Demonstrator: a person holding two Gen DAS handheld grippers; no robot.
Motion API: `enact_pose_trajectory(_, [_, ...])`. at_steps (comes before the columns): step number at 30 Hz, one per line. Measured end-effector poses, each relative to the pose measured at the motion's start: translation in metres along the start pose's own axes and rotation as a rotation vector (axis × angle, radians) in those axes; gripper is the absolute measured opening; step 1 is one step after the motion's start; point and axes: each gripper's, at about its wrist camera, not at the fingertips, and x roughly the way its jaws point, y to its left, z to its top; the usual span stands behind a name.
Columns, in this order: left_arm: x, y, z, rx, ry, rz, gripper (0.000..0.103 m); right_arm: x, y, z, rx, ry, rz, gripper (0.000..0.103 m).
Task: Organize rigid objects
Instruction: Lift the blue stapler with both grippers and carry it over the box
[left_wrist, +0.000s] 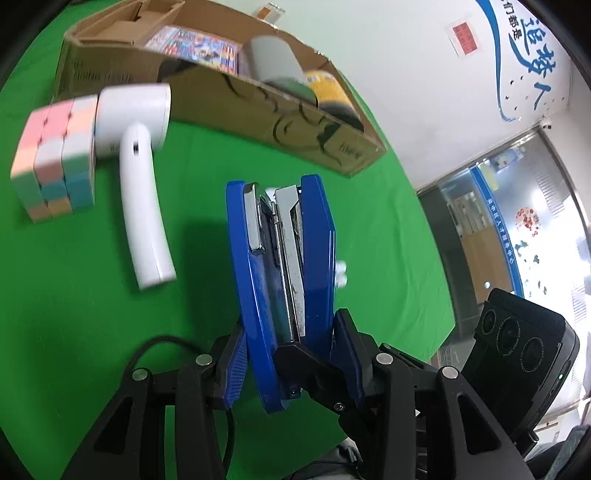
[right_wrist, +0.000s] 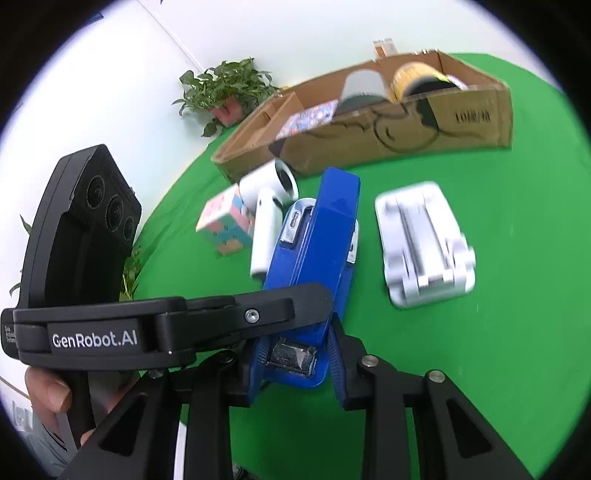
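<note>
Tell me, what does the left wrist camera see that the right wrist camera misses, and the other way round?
Only the left wrist view shows the glass doorway and the blue wall lettering. Only the right wrist view shows the white folding stand, the potted plant and a person's hand. Both show the blue stapler, clamped by the left hand-held gripper and the right hand-held gripper, plus the pastel cube, the white handled device, the cardboard box and the green cloth.
</note>
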Motion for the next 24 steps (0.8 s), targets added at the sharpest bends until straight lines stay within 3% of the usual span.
enact_pose_trajectory(10, [-0.051, -0.01, 0.049, 0.065, -0.101, -0.028, 0.041, -0.007, 0.036, 0.063, -0.07, -0.094, -0.017, 0.028])
enact_pose_trajectory(17, [-0.088, -0.008, 0.111, 0.1, -0.159, -0.027, 0.041, 0.001, 0.075, 0.119, -0.129, -0.147, -0.014, 0.028])
enact_pose_trajectory(24, [-0.091, 0.017, 0.181, 0.068, -0.143, -0.014, 0.041, 0.038, 0.088, 0.164, -0.129, -0.119, 0.004, 0.028])
